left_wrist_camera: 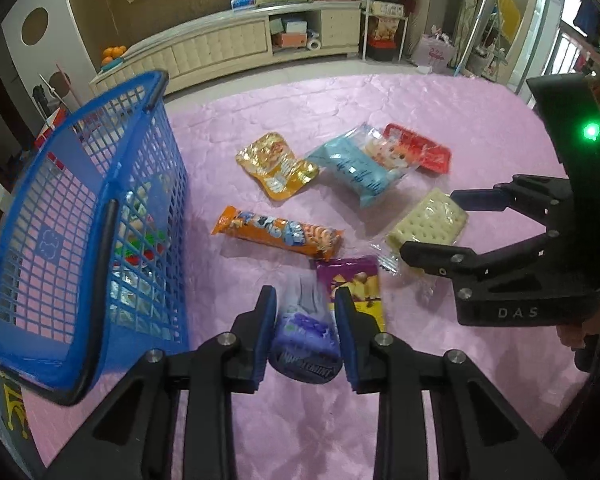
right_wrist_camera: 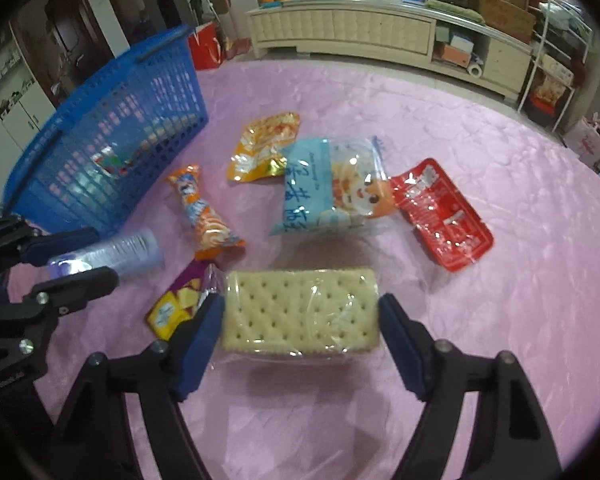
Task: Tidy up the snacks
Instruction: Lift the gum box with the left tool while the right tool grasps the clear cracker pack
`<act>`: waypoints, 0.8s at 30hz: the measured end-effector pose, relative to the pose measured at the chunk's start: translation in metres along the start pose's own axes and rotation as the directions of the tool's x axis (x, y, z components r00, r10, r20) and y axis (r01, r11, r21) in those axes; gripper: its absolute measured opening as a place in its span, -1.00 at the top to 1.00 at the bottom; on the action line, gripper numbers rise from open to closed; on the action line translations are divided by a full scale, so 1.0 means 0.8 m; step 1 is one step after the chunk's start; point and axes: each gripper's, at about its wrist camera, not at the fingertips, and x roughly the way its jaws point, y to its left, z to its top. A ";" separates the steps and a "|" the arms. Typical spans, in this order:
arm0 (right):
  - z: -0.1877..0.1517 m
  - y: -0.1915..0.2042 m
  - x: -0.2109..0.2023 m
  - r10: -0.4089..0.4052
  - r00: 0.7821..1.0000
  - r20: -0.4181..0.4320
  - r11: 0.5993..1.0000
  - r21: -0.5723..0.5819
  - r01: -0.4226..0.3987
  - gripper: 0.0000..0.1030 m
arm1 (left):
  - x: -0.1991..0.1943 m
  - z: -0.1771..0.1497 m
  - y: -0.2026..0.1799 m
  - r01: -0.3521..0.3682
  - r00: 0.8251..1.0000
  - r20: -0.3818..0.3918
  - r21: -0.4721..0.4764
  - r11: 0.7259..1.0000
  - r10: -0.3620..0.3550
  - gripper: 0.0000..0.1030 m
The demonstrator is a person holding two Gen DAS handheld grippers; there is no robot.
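The left gripper (left_wrist_camera: 305,334) is clenched on a purple pack (left_wrist_camera: 306,336), held above the pink cloth (left_wrist_camera: 440,120) beside the blue basket (left_wrist_camera: 88,216). The right gripper (right_wrist_camera: 300,338) straddles the cracker pack (right_wrist_camera: 300,312), jaws wide; its pads look barely clear of the wrapper, so it isn't grasped. Squeezing hard could snap the crackers; the slick film may slip. Five other snacks lie loose on the cloth.
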 end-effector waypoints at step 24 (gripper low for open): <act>0.000 0.078 -0.183 -0.133 0.968 0.213 0.991 0.029 0.130 -0.57 | -0.190 -0.018 0.002 0.048 0.957 0.284 0.032 0.998 -0.055 0.49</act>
